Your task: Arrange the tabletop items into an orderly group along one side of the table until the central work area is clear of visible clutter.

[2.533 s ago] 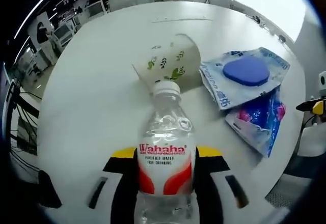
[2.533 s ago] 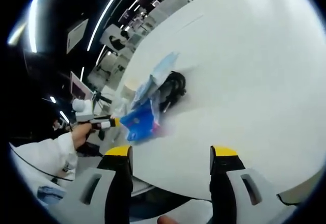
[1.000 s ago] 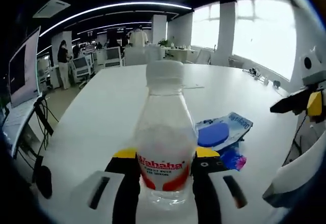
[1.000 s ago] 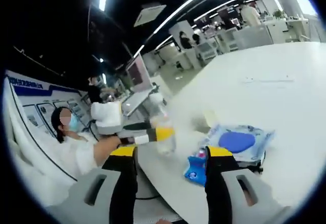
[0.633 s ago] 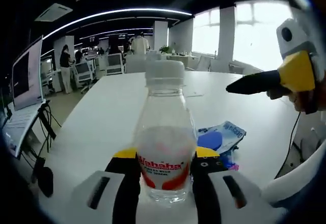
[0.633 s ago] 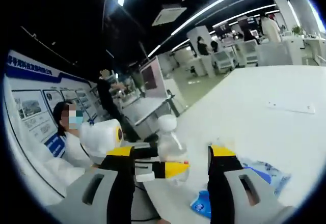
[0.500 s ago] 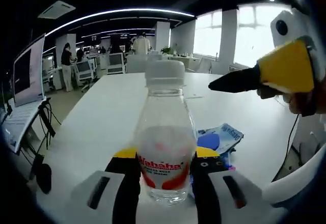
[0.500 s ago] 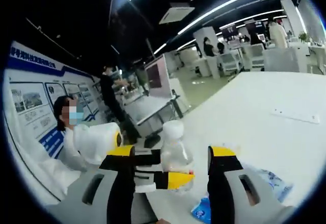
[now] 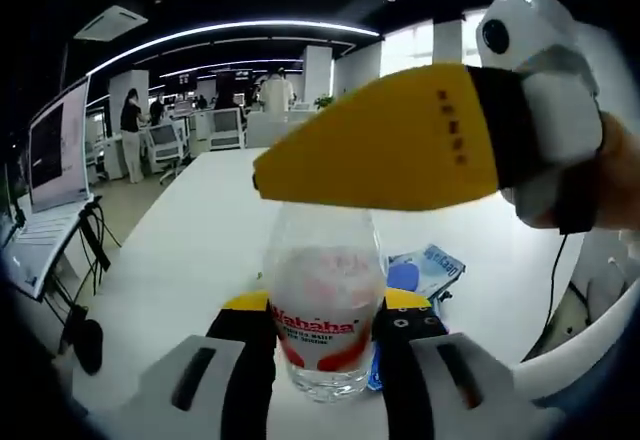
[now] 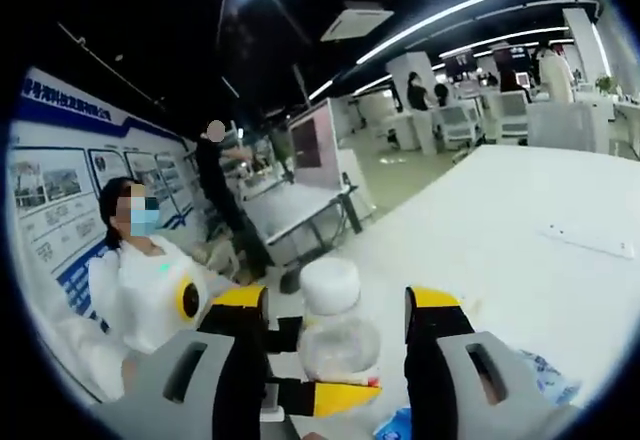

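Note:
A clear Wahaha water bottle [image 9: 325, 325] with a red and white label stands upright between my left gripper's [image 9: 325, 305] jaws, which are shut on its body. Its white cap [image 10: 330, 285] shows in the right gripper view, between the jaws of my open right gripper [image 10: 335, 305], with a gap on each side. In the left gripper view a yellow finger [image 9: 400, 140] of the right gripper crosses in front of the bottle's top and hides the cap. Blue packets [image 9: 420, 270] lie on the white table [image 9: 200, 240] behind the bottle.
A person in white [image 10: 140, 290] sits at the left. A monitor [image 9: 60, 150] and cables [image 9: 85, 250] stand past the table's left edge. The table [image 10: 520, 250] runs far back, with a blue packet [image 10: 550, 368] on it. Office desks and people fill the background.
The left gripper has tipped the bottle upright. The right gripper has come in from the right until its open jaws stand on both sides of the cap.

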`<state>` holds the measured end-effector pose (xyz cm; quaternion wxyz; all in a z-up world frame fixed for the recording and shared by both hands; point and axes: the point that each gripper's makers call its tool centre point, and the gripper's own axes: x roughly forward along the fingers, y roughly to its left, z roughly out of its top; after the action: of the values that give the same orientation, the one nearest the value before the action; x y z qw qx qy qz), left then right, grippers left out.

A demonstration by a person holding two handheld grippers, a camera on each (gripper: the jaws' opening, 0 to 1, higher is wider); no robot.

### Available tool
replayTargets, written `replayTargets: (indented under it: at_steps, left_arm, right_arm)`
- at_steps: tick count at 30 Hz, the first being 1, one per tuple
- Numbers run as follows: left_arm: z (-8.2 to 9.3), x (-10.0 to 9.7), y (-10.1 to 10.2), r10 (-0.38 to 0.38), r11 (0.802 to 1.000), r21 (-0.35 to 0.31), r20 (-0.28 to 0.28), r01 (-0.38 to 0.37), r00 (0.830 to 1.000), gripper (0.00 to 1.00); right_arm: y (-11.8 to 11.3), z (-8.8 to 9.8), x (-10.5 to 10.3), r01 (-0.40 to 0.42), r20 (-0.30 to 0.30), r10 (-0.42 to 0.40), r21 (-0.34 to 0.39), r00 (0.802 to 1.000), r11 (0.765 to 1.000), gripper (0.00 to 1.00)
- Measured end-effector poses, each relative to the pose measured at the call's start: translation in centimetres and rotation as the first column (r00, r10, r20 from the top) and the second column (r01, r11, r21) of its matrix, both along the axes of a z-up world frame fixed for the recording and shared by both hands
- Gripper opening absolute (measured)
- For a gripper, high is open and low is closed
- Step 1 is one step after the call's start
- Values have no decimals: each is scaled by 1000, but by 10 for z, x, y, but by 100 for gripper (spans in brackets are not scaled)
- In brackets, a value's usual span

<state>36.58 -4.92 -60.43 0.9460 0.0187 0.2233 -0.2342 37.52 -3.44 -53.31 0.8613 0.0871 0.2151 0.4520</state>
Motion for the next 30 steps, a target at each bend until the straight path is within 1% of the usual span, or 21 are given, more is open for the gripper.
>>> replayTargets:
  at_steps: [4, 7, 9, 10, 11, 12, 13, 14, 15, 19, 21, 22, 23, 24, 25, 26, 27, 28, 29, 30]
  left_arm:
    - [3, -1, 1, 4, 1000, 3, 7, -4, 1000, 38]
    - [2, -1, 0, 1, 1000, 5, 5, -2, 1000, 38]
    - [1, -3, 0, 0, 1000, 11, 3, 0, 1000, 38]
    - [1, -3, -1, 0, 1000, 10, 2, 0, 1000, 38]
    - [1, -4, -1, -1, 1000, 9, 0, 1, 1000, 38]
    - [0, -4, -1, -2, 1000, 9, -1, 2, 1000, 38]
    - [-1, -5, -2, 0, 1000, 8, -13, 0, 1000, 39]
    - [-1, -4, -3, -5, 1000, 8, -6, 5, 1000, 39]
    - [-2, -5, -4, -7, 1000, 3, -9, 7, 1000, 39]
    - [-2, -6, -5, -33, 999, 17, 6, 32, 999, 40]
    - [-1, -7, -5, -53, 998, 23, 28, 52, 998, 40]
    - [0, -7, -6, -60, 998, 10, 33, 60, 998, 40]
    - [2, -9, -9, -72, 997, -31, 33, 73, 997, 40]
    - [4, -10, -10, -76, 995, -55, 32, 78, 997, 40]
    - [5, -11, -9, -82, 995, -56, 41, 84, 996, 40]
    - [5, -13, -10, -93, 994, -55, 49, 96, 994, 40]
    - [5, -14, -11, -100, 994, -48, 51, 102, 994, 41]
    - [4, -14, -10, -102, 994, -45, 52, 104, 993, 45]
    - [4, -15, -10, -103, 994, -39, 60, 105, 993, 52]
    - [5, -15, -9, -100, 994, -44, 71, 103, 993, 62]
  right_arm:
    - [4, -1, -1, -10, 2, 10, 0, 1000, 1000, 52]
    - [6, -6, 0, -16, 7, 16, -17, 1000, 1000, 48]
    - [6, -5, 1, -16, 10, 16, -14, 1000, 1000, 42]
    - [6, -5, 0, -21, 15, 22, -12, 1000, 1000, 37]
    - [6, -4, 1, -23, 23, 23, -13, 999, 1000, 28]
    - [11, -1, -3, -73, 54, 73, -4, 996, 997, 23]
    - [8, -5, -1, -44, 51, 46, -31, 998, 999, 22]
    - [10, -3, -2, -62, 71, 64, -32, 995, 998, 21]
    - [9, -3, -3, -61, 81, 64, -39, 995, 997, 21]
    - [6, -4, -4, -86, 60, 88, -27, 994, 996, 20]
    - [4, -4, -4, -105, 48, 106, -23, 993, 994, 20]
    - [3, -3, -4, -113, 47, 113, -20, 992, 993, 20]
    - [2, -2, -5, -128, 48, 129, -22, 990, 992, 20]
    - [2, -1, -7, -148, 52, 149, -31, 987, 989, 20]
    - [2, 0, -8, -165, 60, 167, -38, 984, 986, 20]
    - [3, 2, -10, -192, 81, 196, -54, 977, 980, 20]
    - [3, 3, -11, -203, 88, 208, -60, 974, 977, 20]
    - [4, 4, -12, -215, 98, 221, -68, 970, 974, 20]
    - [4, 7, -13, -228, 103, 234, -70, 967, 971, 20]
    - [4, 9, -13, -236, 109, 242, -70, 964, 969, 20]
